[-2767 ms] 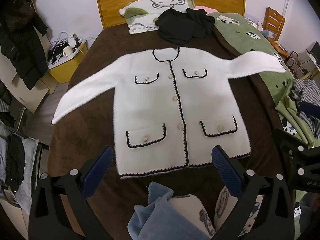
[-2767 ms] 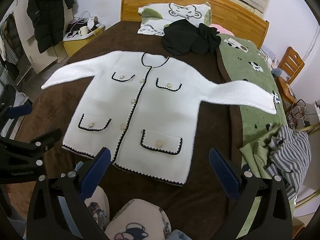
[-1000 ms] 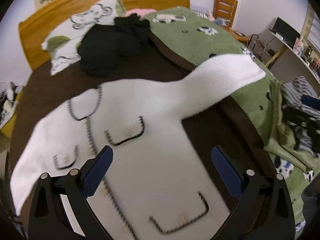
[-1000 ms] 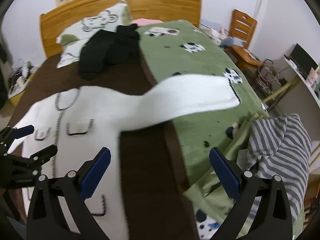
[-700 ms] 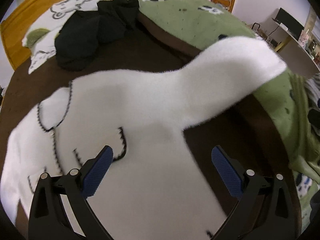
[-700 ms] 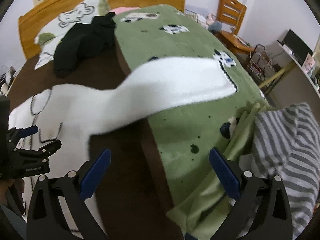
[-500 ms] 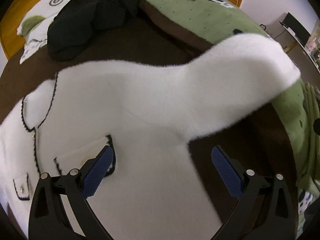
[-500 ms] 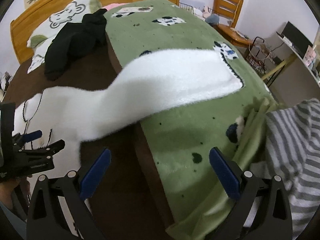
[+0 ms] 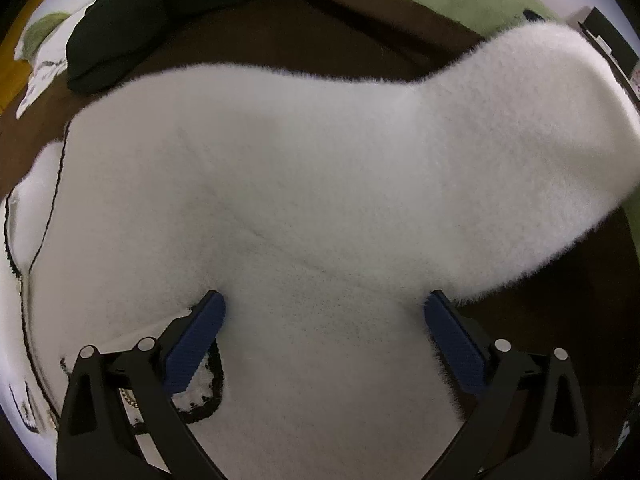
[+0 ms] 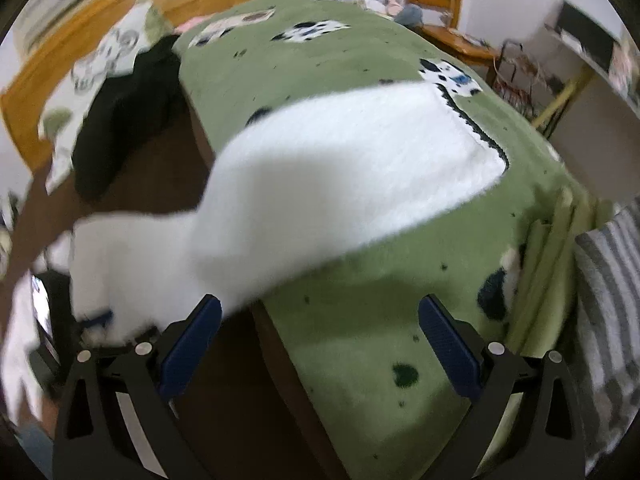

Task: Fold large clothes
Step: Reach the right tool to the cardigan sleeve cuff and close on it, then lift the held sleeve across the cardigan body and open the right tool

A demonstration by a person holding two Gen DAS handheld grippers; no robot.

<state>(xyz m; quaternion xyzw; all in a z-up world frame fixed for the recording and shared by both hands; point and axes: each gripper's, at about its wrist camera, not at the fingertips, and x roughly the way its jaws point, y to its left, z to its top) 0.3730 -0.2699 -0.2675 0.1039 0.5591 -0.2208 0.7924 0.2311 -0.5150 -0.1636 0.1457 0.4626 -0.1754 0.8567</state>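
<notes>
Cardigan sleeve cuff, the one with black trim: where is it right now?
In the right wrist view, the cuff lies upper right on the green blanket, ahead of the open right gripper, with the striped cloth further right.

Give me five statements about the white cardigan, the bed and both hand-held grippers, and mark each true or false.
1. The left hand-held gripper is open over the white cardigan. True.
2. The right hand-held gripper is shut on the cardigan's sleeve. False: it is open, holding nothing.
3. The sleeve's cuff lies on the green blanket. True.
4. The cuff has black trim. True.
5. The black garment lies on top of the cardigan. False: it lies beyond it, by the pillow.
</notes>
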